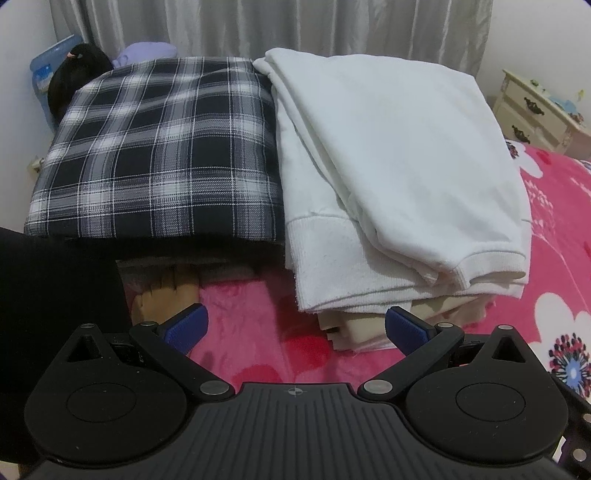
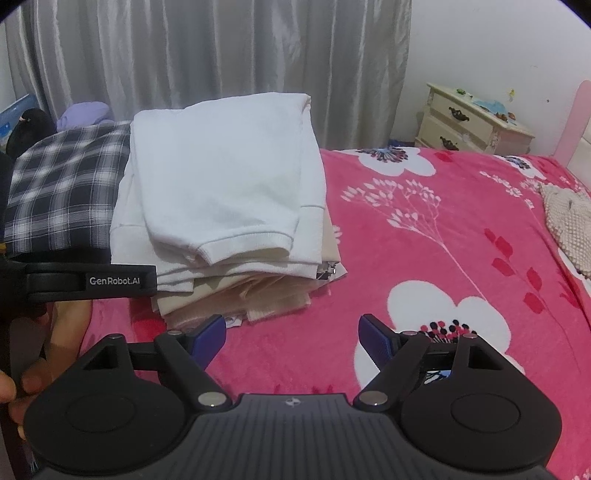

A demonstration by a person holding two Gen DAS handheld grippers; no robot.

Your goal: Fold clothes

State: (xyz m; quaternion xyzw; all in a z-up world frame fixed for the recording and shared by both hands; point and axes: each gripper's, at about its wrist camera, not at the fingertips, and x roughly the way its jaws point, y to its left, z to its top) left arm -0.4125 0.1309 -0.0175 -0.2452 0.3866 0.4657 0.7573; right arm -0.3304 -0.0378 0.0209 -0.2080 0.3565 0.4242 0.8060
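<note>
Left wrist view: the left gripper hovers low over the pink floral blanket, its 2 blue pads spread wide with nothing between them.
Right wrist view: the right gripper also hangs above the blanket, jaws wide apart and empty, only pink fabric showing in the gap.
Landmark: the white sweatshirt, folded, lying on top of a stack on the blanket.
Under the sweatshirt: beige folded clothes, their edges sticking out at the near side of the stack.
Left of the sweatshirt: a folded plaid garment in black and white, touching the sweatshirt's side.
Near side of the sweatshirt: both grippers, the left one just before the stack's front edge, the right one in front of its right corner.
Right of the sweatshirt: open blanket with white flowers, and well apart at the far right a cream knitted item.
Behind the sweatshirt: a grey curtain; further right, a cream nightstand against the wall.
Left gripper seen from the right: its black side bar marked GenRobot.AI sits at the stack's left near corner, with the person's hand below it.
Below the plaid garment: a bare foot on the blanket edge.
</note>
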